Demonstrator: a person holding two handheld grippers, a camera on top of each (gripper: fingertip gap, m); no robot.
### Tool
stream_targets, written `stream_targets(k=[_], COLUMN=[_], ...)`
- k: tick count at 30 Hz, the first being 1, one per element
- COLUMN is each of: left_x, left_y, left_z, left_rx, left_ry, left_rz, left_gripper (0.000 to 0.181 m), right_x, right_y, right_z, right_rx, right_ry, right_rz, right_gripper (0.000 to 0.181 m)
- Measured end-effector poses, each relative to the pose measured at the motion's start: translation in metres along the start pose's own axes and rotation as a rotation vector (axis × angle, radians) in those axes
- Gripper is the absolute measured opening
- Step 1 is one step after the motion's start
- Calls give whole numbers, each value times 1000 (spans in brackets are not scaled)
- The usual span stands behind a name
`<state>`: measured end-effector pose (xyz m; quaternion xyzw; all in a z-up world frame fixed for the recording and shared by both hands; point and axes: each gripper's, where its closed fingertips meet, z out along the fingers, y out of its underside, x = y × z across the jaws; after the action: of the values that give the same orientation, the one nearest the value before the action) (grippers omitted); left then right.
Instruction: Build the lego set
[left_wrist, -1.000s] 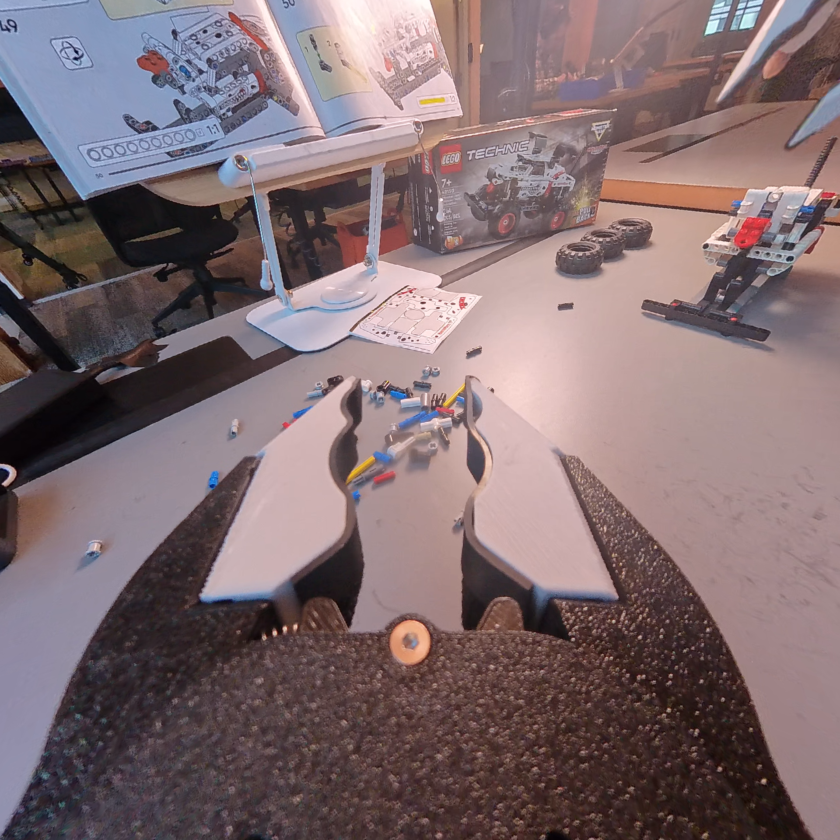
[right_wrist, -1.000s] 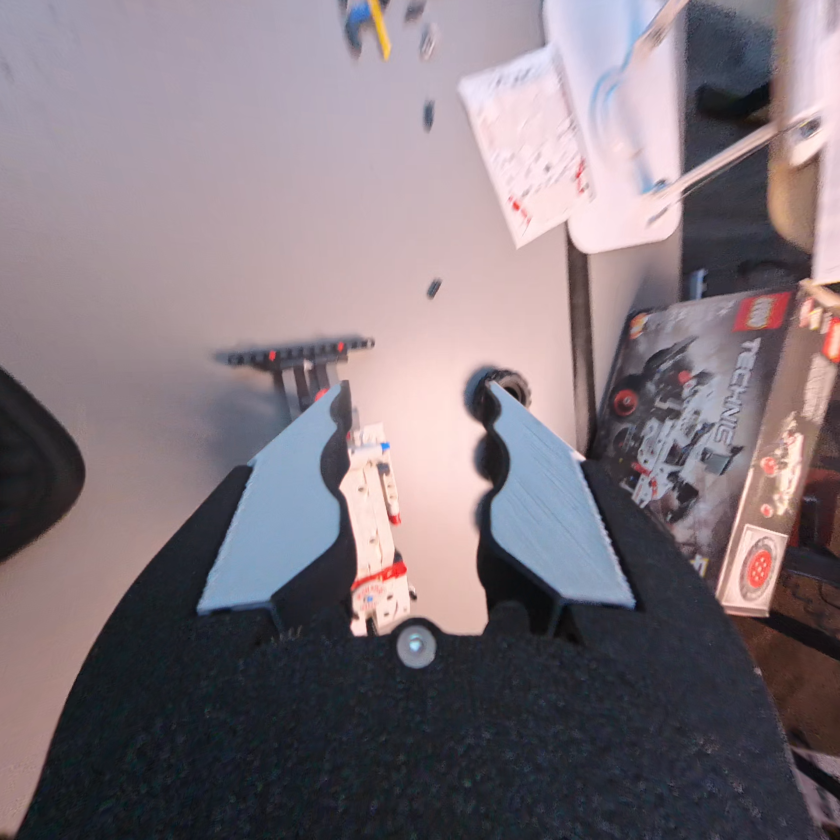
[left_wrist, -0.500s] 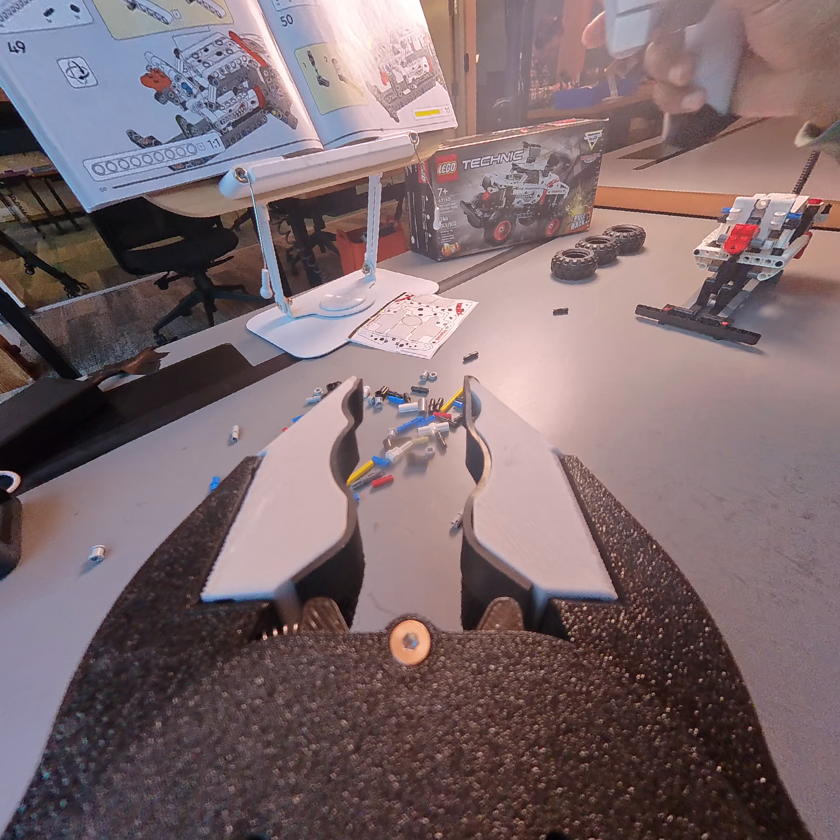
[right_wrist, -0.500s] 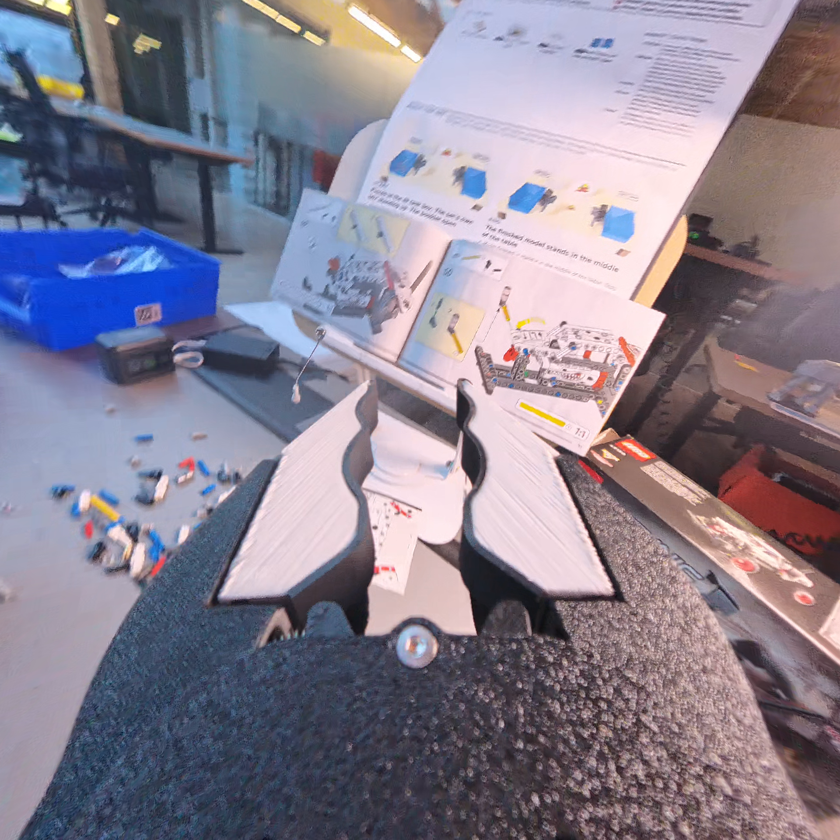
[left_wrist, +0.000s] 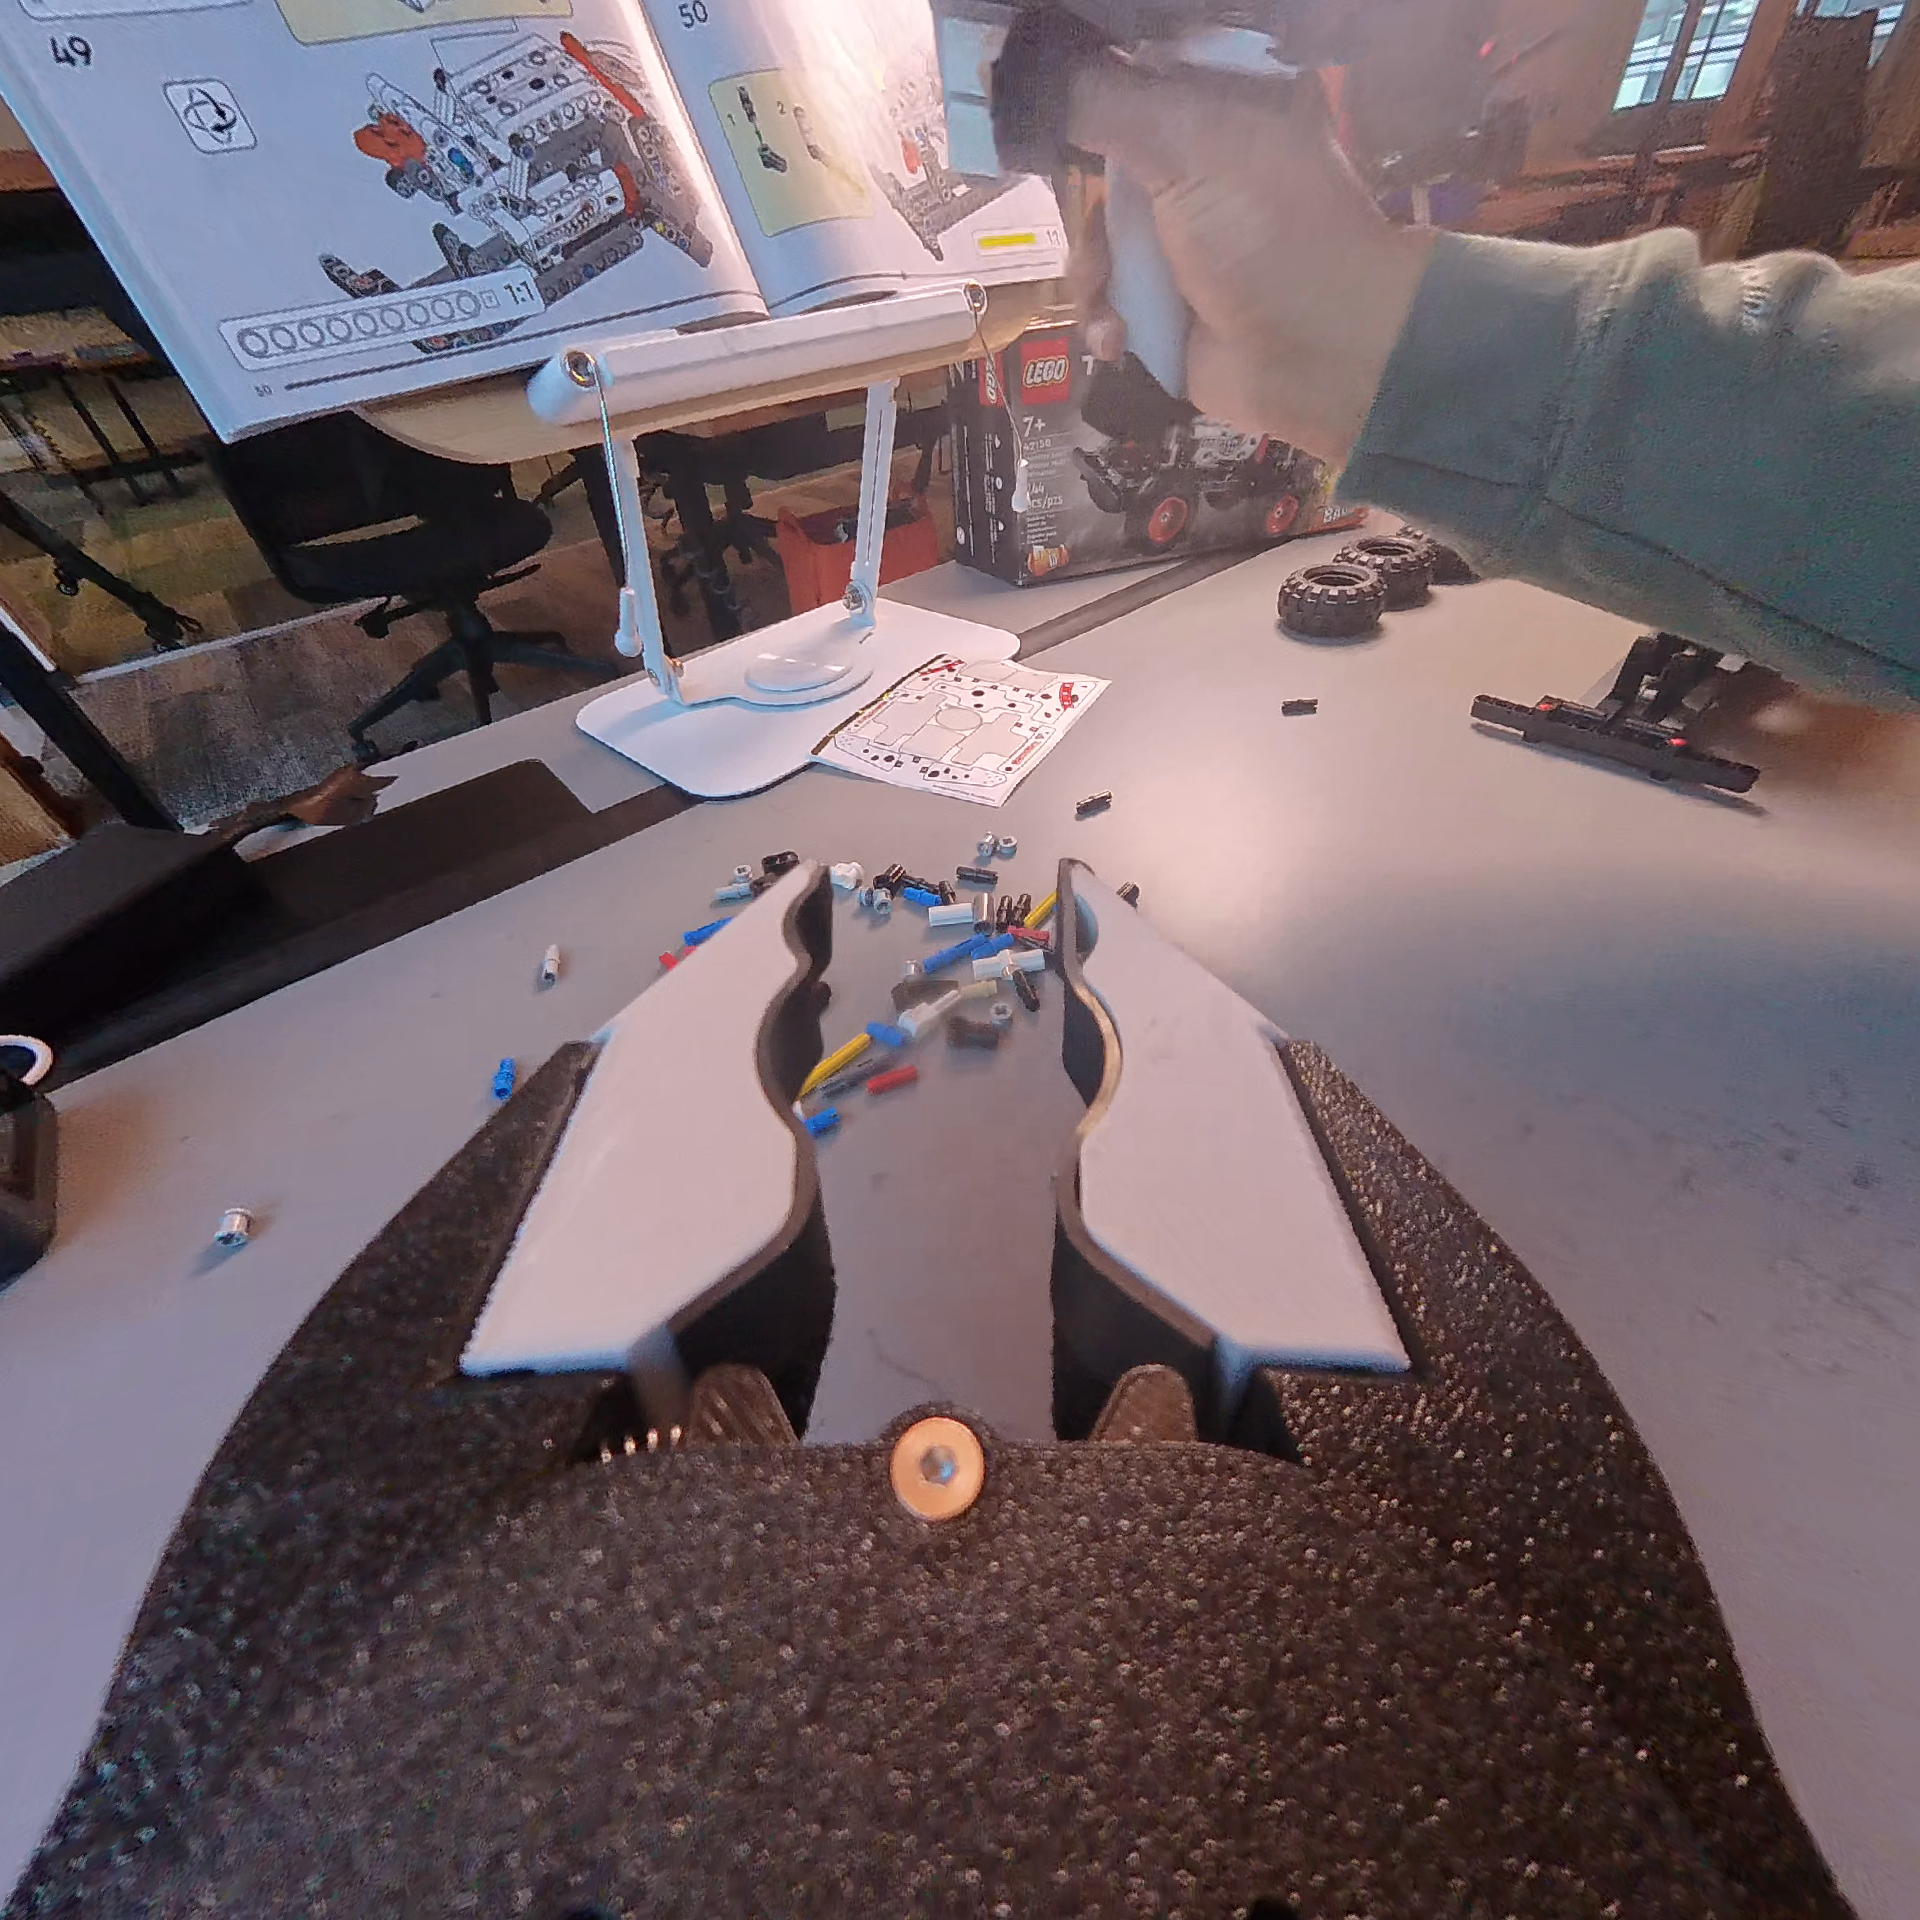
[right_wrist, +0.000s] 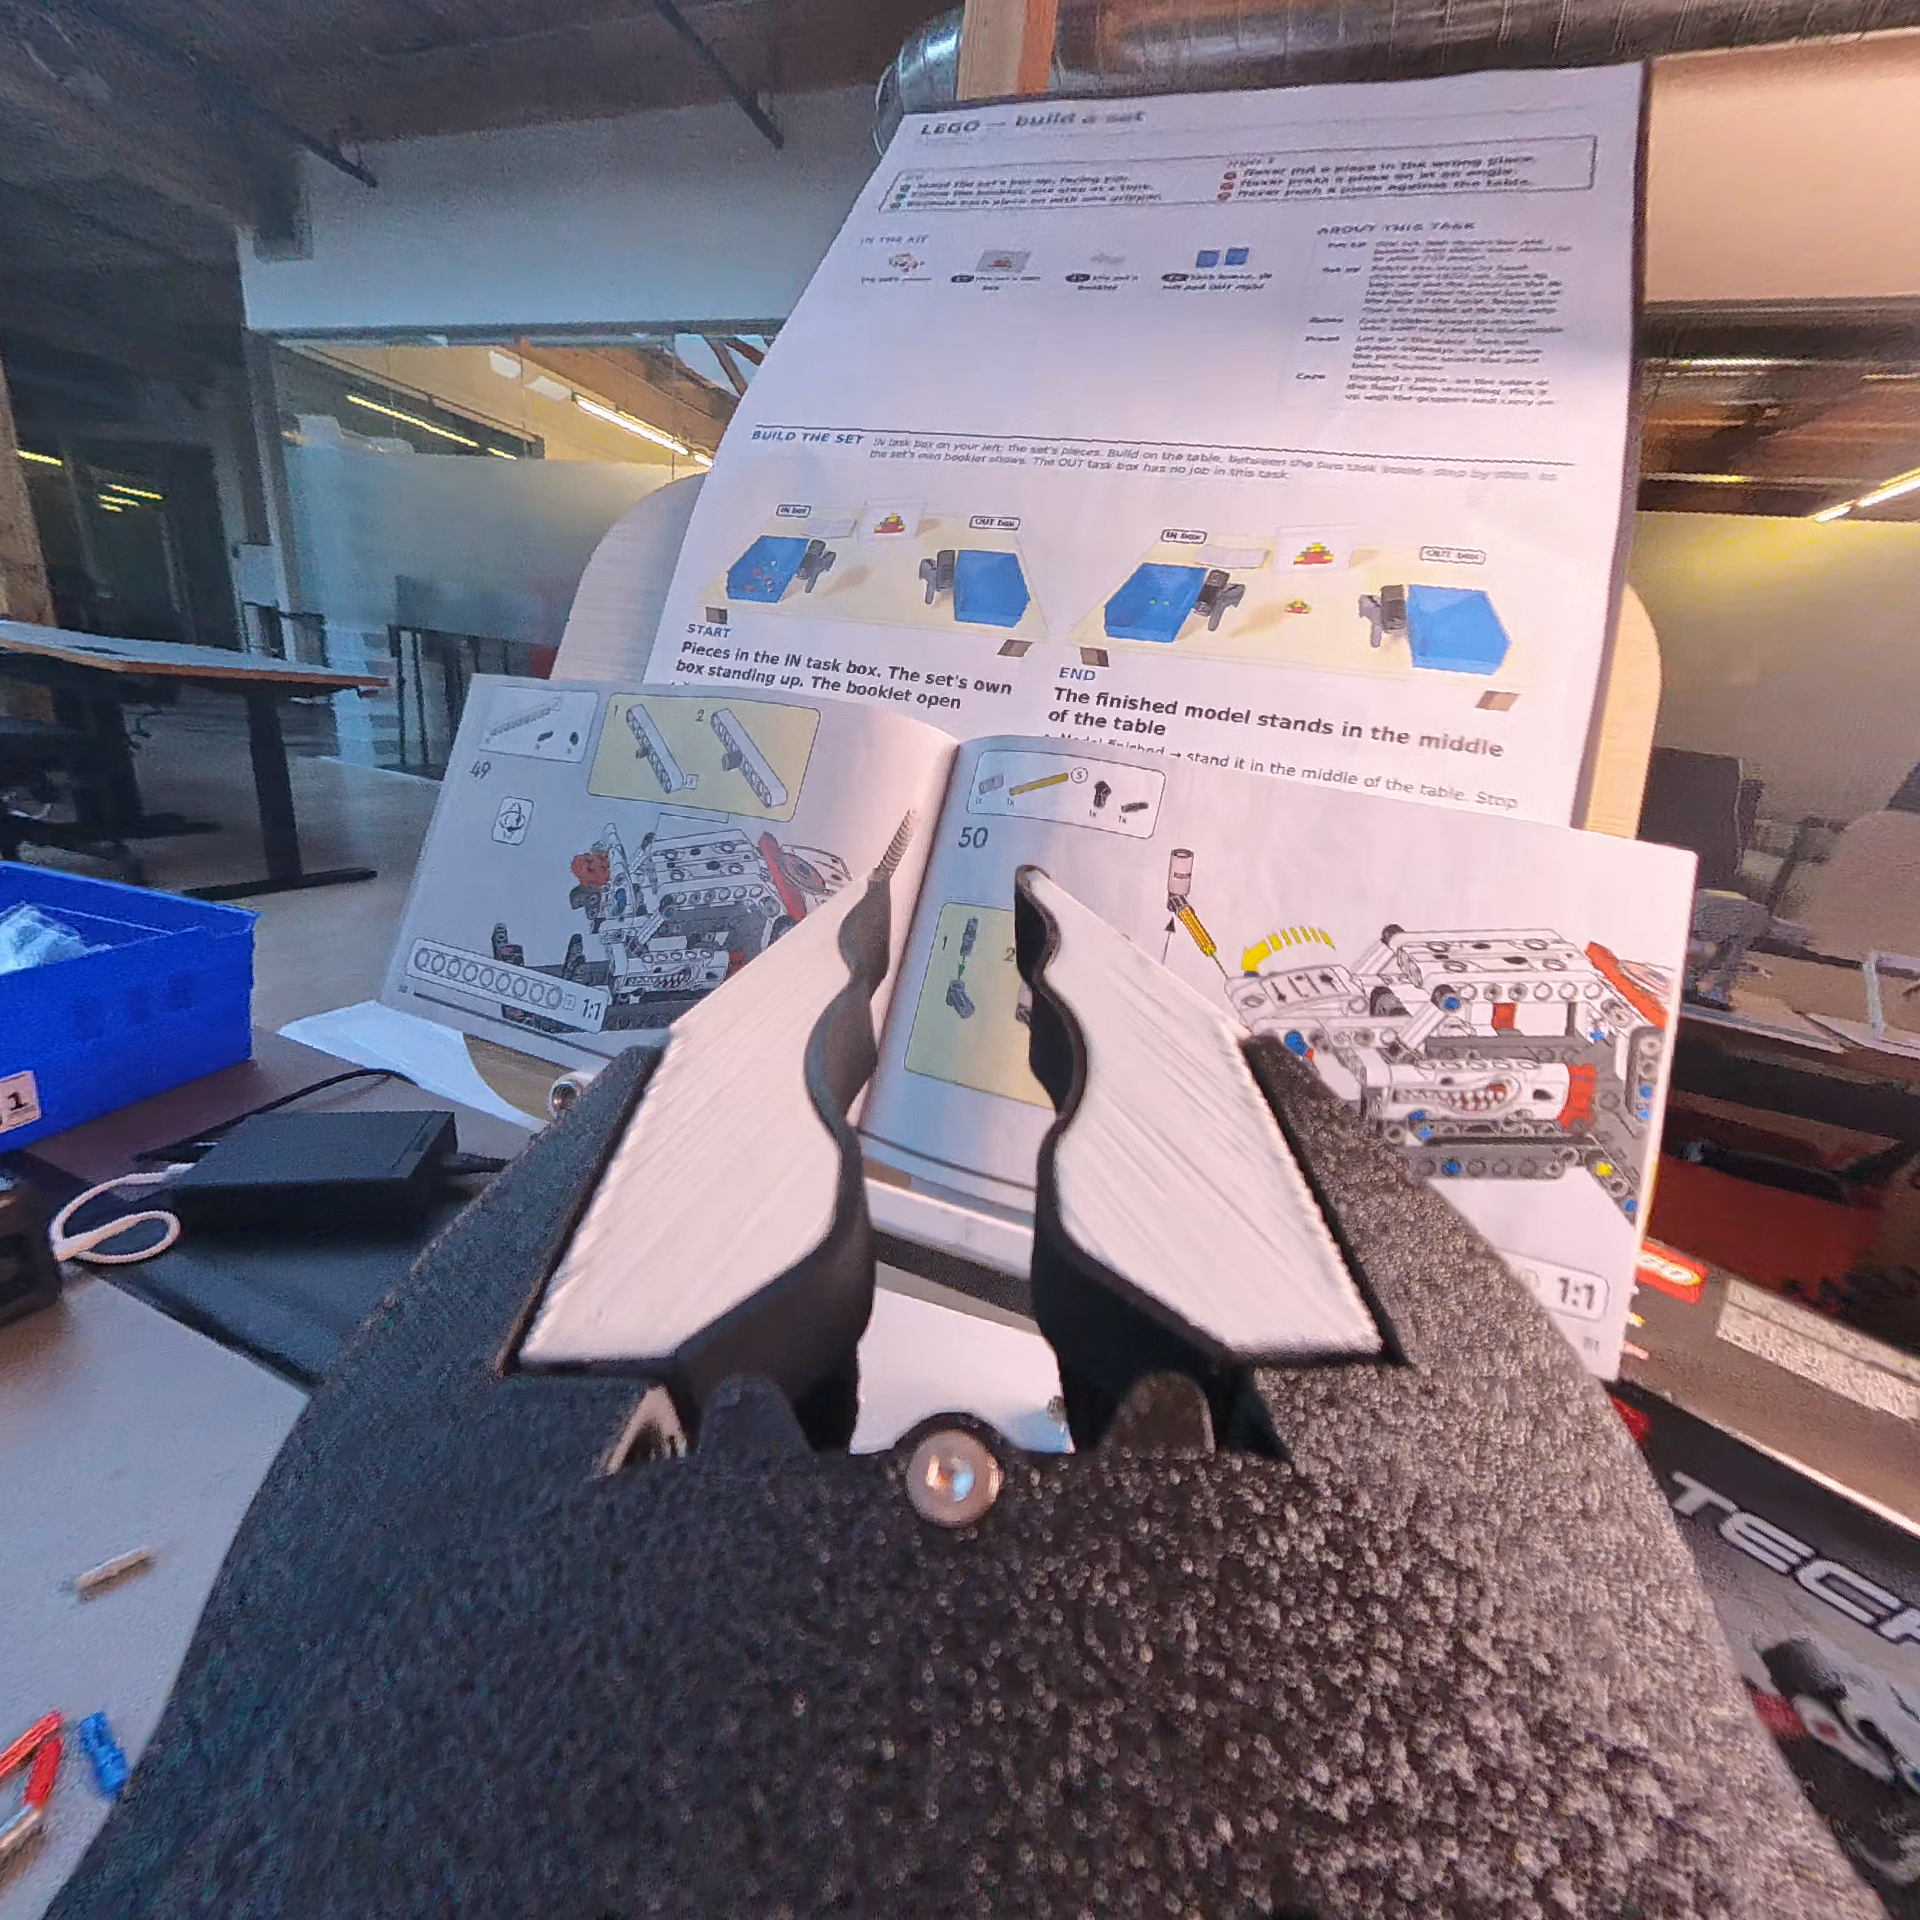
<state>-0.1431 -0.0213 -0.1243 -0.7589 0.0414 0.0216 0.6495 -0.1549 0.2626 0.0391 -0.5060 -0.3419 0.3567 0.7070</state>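
My left gripper (left_wrist: 940, 883) is open and empty, low over a scatter of small blue, black, white, red and yellow pieces (left_wrist: 935, 997) on the grey table (left_wrist: 1455, 1039). My right gripper (right_wrist: 951, 883) is open and empty, raised and pointing at the open instruction booklet (right_wrist: 675, 883) on its white stand (left_wrist: 790, 707). In the left wrist view the hand on it (left_wrist: 1226, 260) and a teal sleeve (left_wrist: 1662, 436) cross the top right. The part-built model is mostly hidden behind the sleeve; only its black beam (left_wrist: 1610, 738) shows on the table.
The set's box (left_wrist: 1091, 457) stands behind the stand, with black tyres (left_wrist: 1335, 603) and a sticker sheet (left_wrist: 966, 727) nearby. A printed task sheet (right_wrist: 1247, 364) rises behind the booklet. A blue bin (right_wrist: 114, 987) and a black power adapter (right_wrist: 312, 1164) sit at the left. Spacing between my two grippers at the tips: around 35 centimetres.
My right gripper has left the model on the table, swung up to face the booklet, and its jaws have narrowed. Its arm now covers the model in the left view. My left gripper has hardly moved.
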Motion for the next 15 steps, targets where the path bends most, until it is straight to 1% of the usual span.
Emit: stream_targets(k=[4,8,12,15], left_x=[0,-2,-5,-13], left_y=[3,4,7,11], left_z=[1,1,2,1], left_rx=[-12,-13,-22,-47], left_ry=[3,3,-4,-44], left_rz=[-6,-18,-28,-43], left_gripper=[42,42,42,42], right_x=[-1,-4,-7,-15], right_y=[-4,-6,-4,-1], right_z=[20,28,23,8], right_rx=[-3,-7,-9,-17], right_ry=[-2,-11,-23,-53], right_rz=[-49,-74,-69,-36], right_gripper=[22,21,21,21])
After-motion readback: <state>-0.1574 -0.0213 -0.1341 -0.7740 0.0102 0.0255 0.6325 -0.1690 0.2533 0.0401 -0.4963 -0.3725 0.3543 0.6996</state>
